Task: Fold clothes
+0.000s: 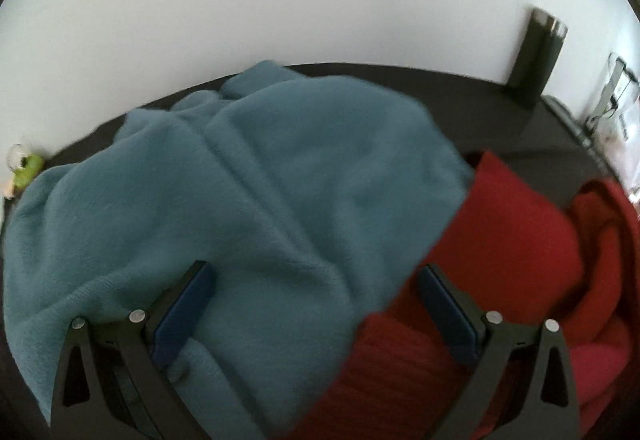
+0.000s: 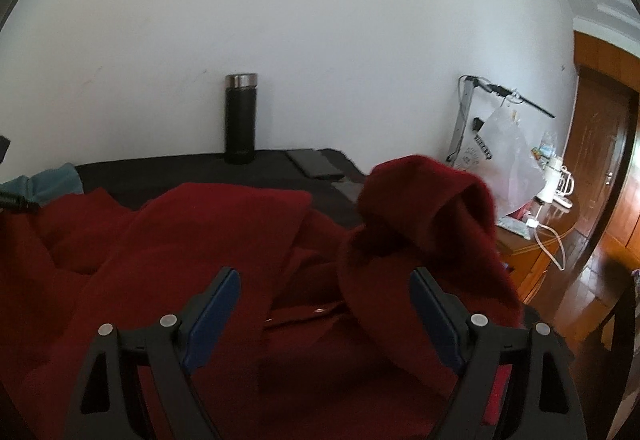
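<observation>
Two garments are seen lying rumpled on the dark tabletop: a blue sweater on the left and a red sweater on the right, their edges overlapping where the blue cloth lies across the red one in the left wrist view. Neither is laid out flat or squared, and a bunched part of the red sweater is raised in a hump near the right edge of the tabletop.

The left gripper is held low over the seam between the two garments, its fingers spread wide with nothing between them. The right gripper is held over the red sweater, likewise with fingers apart and no cloth pinched.

Several risks can be judged from this. Where the garments overlap, both layers could be caught in a single pinch, so that one would be dragged along with the other. The thick, fuzzy cloth may slip out of a shallow grip, or more than one layer of the same garment may be taken and a crooked fold produced. A wide sweep of cloth could knock over the dark flask standing at the back by the wall, or push the flat dark object beside it. The red hump could also slide off the tabletop's right edge if pulled that way.
</observation>
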Tool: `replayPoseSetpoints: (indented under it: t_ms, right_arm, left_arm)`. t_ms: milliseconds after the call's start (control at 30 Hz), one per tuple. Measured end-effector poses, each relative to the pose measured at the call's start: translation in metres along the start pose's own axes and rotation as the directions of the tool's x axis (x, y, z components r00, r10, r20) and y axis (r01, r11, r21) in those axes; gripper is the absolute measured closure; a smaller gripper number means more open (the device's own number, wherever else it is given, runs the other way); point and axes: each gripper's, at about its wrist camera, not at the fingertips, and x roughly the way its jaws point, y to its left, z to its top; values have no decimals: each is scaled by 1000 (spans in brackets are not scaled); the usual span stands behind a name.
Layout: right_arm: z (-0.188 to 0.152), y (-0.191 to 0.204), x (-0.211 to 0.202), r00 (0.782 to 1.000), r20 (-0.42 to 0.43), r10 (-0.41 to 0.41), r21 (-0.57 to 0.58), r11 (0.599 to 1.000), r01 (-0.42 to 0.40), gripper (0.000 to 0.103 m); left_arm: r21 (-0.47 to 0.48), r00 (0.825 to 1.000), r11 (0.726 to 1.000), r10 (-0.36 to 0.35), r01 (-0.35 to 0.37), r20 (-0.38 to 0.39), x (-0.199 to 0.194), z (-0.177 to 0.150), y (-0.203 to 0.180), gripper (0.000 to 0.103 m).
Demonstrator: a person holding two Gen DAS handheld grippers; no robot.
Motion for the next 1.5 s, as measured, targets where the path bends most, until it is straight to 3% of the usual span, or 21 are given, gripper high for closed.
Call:
replayPoseSetpoints:
  t_ms: [333,567,633,700,833,933,1000,1133,1200,1267,1333,1500]
  right_arm:
    - [-12,14,3,997,-51,51,-6,999,-51,15]
    - [-1,36,2,973,-49,225,72,973,-221,15]
    - [1,57,-5,945,-51,323,46,946,-321,15]
    - [-1,83,-16,901,-66,430,5,903,-430,15]
    - [-15,150,-52,767,-126,630,-107,760,-642,15]
    - [-25,204,-78,693,-185,697,-211,661,-720,15]
    - [-29,234,-86,656,-230,718,-241,612,-754,15]
    - [-34,286,-76,569,-357,741,-201,534,-822,15]
    - [-36,301,-59,523,-431,735,-153,512,-845,15]
    - [-44,311,-45,534,-490,689,-159,531,-832,15]
    - [-54,316,-42,540,-517,664,-187,527,-829,15]
    - [-69,308,-56,556,-552,622,-318,460,-829,14]
  left_arm:
    - [-39,989,988,149,-148,20,-18,-23,77,1]
    - [-69,970,968,242,-241,4,-31,-39,107,1]
    - [-77,963,960,268,-268,-1,-35,-43,115,1]
    - [-86,956,952,294,-294,-6,-38,-47,124,1]
    - [-102,944,939,328,-329,-25,-46,-49,125,1]
    - [-103,933,927,358,-360,-34,-51,-51,119,1]
    - [-91,921,917,388,-389,-31,-56,-54,115,1]
    - [-48,888,887,459,-459,-22,-69,-61,102,1]
    - [-41,887,886,462,-462,-12,-81,-63,95,1]
    - [-44,895,894,445,-445,2,-95,-65,88,1]
    - [-64,918,917,397,-395,17,-111,-65,81,1]
    - [-59,954,955,295,-292,51,-133,-56,56,1]
